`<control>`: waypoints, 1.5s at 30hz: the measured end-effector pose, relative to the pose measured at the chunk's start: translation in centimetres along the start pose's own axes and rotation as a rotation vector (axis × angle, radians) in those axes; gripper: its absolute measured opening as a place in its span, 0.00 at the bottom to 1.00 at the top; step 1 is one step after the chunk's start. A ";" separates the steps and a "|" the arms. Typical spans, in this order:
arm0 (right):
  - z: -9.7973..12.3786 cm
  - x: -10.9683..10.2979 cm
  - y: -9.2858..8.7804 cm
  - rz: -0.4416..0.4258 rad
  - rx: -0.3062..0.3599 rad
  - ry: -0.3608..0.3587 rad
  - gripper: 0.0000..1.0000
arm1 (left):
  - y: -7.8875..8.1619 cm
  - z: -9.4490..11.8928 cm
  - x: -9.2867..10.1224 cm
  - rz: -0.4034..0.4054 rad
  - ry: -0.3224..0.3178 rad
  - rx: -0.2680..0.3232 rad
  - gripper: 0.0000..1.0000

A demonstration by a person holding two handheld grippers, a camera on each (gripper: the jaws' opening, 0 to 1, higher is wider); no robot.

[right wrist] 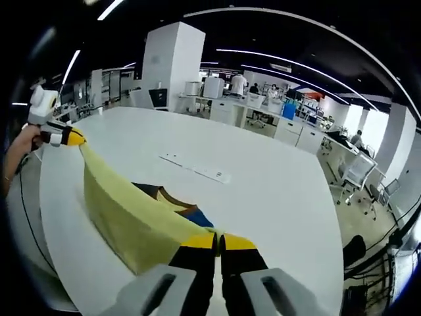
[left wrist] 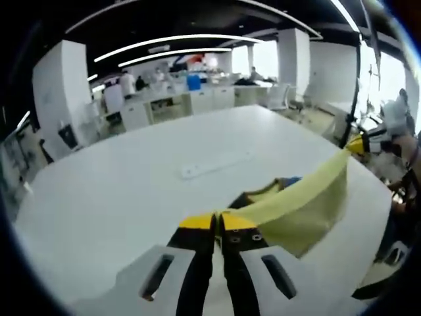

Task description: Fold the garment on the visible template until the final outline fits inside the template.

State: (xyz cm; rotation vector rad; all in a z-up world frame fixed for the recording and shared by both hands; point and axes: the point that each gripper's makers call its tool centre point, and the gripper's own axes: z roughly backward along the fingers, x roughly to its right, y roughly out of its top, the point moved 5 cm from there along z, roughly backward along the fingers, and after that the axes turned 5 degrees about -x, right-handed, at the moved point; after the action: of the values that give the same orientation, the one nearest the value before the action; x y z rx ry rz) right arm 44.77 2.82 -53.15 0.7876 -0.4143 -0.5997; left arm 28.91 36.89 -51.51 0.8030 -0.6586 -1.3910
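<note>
We see the garment [right wrist: 131, 220] as soft yellow cloth, matt and slightly napped, stretched taut from 6 toward 10 o'clock in the right gripper view. The table [left wrist: 131, 191] looks smooth, white and faintly glossy. Each gripper, left [left wrist: 218, 224] and right [right wrist: 218, 242], shows matt black plastic jaws with yellow tips.

Left gripper view: low over the white table [left wrist: 131, 191], facing down its length toward far desks. Right gripper view: same height, same heading. Shared by both: stretched yellow garment [right wrist: 131, 217], table strip [right wrist: 197, 168]
</note>
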 end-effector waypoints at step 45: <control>-14.8 2.1 -3.3 -0.120 -0.090 -0.067 0.00 | -6.8 -14.8 -3.0 0.175 0.058 -0.068 0.00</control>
State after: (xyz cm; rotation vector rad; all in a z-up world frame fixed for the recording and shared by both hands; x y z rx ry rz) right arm 53.47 7.53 -64.85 0.7108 -0.4007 -0.7541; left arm 36.61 41.39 -65.45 0.7120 -0.6180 -1.2208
